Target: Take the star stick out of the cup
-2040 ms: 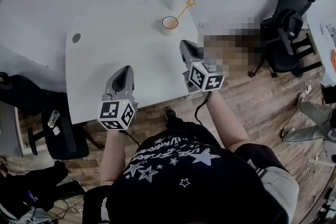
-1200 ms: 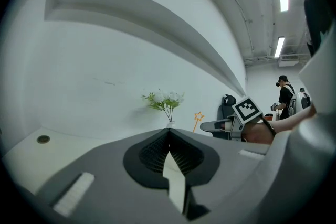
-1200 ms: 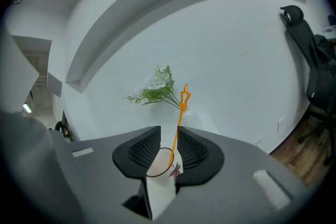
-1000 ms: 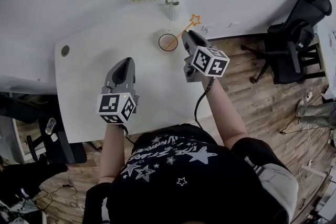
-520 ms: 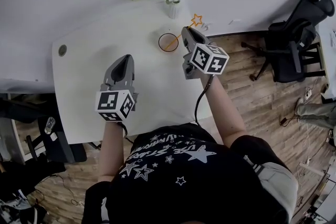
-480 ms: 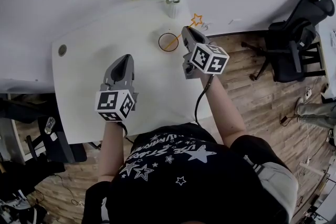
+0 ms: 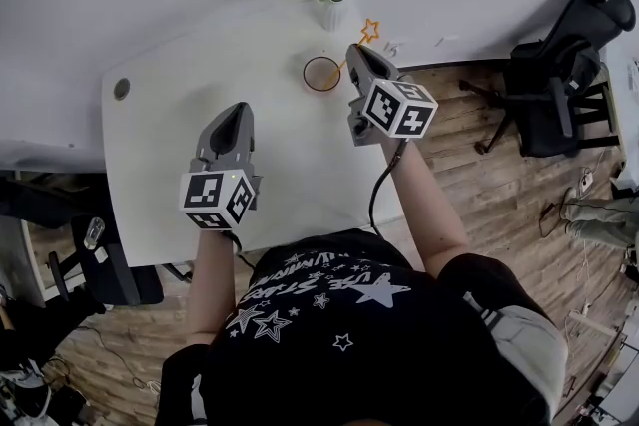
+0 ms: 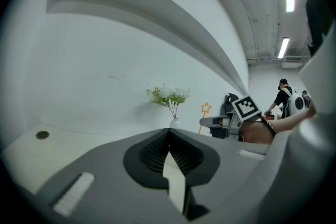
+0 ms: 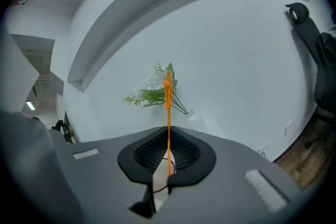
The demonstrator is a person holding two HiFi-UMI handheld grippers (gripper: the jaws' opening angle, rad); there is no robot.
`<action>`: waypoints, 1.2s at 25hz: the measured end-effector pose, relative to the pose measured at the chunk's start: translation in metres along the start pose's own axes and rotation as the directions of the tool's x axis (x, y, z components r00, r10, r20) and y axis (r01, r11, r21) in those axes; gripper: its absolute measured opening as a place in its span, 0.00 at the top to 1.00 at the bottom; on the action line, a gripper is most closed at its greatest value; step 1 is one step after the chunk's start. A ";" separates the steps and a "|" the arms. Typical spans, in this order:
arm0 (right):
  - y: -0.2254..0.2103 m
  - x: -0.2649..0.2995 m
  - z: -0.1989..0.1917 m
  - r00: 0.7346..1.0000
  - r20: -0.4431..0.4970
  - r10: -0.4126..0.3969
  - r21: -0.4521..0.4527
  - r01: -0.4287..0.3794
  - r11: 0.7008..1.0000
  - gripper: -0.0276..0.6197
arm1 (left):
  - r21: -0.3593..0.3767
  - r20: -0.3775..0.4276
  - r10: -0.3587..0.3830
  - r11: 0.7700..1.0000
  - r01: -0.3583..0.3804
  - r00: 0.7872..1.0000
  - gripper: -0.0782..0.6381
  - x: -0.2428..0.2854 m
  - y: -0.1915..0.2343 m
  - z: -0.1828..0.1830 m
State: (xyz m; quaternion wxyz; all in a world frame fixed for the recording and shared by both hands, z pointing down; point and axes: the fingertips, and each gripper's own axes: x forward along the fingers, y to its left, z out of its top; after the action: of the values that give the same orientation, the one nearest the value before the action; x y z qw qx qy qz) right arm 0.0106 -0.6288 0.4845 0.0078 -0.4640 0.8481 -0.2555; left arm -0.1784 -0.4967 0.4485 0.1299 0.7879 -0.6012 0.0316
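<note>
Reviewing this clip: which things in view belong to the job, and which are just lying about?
Job in hand:
- thin orange star-tipped stick
- round white cup that it stands in
- right gripper, jaws closing with the stick between them

Lying about:
- white vase of white flowers
- black office chair
- left gripper, shut and empty

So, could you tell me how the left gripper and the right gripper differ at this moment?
The left gripper is shut with nothing in it, while the right gripper's jaws are closing around the star stick. The left gripper hangs over bare table, apart from the cup, whereas the right gripper is at the cup. Both are the same grey design.
</note>
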 end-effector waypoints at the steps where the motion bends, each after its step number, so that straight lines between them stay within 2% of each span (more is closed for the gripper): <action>1: 0.002 -0.002 0.001 1.000 0.005 0.004 -0.001 -0.004 1.000 0.92 | 0.002 0.002 0.002 1.000 -0.002 1.000 0.89 -0.003 0.000 0.001; 15: 0.044 -0.026 0.036 0.994 0.100 0.038 -0.090 -0.029 0.995 0.92 | 0.006 0.047 0.026 1.000 -0.026 0.999 0.89 -0.048 0.007 0.014; 25: 0.084 -0.077 0.060 0.976 0.216 0.037 -0.117 -0.012 0.993 0.92 | 0.015 0.071 0.016 1.000 -0.017 0.997 0.89 -0.096 0.000 0.017; 30: 0.102 -0.102 0.058 0.972 0.232 0.046 -0.130 -0.016 0.991 0.92 | 0.009 0.085 0.012 1.000 -0.013 0.996 0.89 -0.122 -0.005 0.017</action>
State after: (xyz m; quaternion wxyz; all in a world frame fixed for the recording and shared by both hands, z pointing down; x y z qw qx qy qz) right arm 0.0030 -0.5281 0.3657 0.0824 -0.4771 0.8631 -0.1439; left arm -0.2094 -0.3847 0.4064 0.1005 0.7854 -0.6108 0.0019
